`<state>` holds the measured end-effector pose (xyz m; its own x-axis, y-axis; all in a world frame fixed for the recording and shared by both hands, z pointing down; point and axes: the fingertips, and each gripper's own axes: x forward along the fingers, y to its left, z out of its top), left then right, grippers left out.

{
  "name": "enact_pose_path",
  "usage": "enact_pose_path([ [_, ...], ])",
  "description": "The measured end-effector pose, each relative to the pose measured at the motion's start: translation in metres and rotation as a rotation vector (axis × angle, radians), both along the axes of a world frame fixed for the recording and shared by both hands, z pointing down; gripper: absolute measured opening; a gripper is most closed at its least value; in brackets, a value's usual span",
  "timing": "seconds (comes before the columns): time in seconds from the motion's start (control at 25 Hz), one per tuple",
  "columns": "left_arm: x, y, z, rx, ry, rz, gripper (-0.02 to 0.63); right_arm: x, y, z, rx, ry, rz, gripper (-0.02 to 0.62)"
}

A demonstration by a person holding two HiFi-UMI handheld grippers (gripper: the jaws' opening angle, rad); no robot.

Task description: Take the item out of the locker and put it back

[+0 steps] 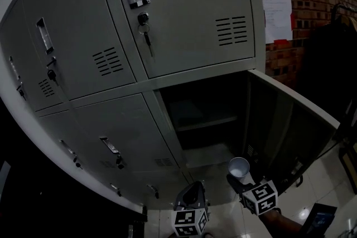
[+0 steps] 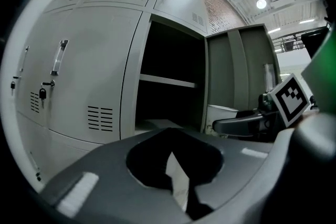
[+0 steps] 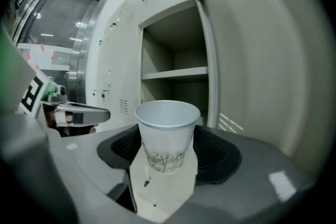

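Note:
A white paper cup with a grey grass print stands upright between the jaws of my right gripper, which is shut on it. In the head view the cup and right gripper hang in front of the open lower locker compartment. The compartment has one shelf and looks empty. Its door swings out to the right. My left gripper hovers just left of the right one, shut, with nothing in it. The left gripper view shows the dark compartment ahead.
Closed grey locker doors surround the open one, and a key hangs in the upper door. A brick wall with pinned papers stands at the right. Glossy floor tiles lie below the open door.

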<state>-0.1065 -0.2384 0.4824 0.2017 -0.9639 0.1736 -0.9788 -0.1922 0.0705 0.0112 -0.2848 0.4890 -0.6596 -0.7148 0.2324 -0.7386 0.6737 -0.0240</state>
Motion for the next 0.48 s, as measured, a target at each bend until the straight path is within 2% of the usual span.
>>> enact_pose_path([
  [0.48,0.026,0.077,0.003,-0.018,-0.011,-0.078,-0.002,0.040,0.093,0.003,-0.027,0.001,-0.077,0.298],
])
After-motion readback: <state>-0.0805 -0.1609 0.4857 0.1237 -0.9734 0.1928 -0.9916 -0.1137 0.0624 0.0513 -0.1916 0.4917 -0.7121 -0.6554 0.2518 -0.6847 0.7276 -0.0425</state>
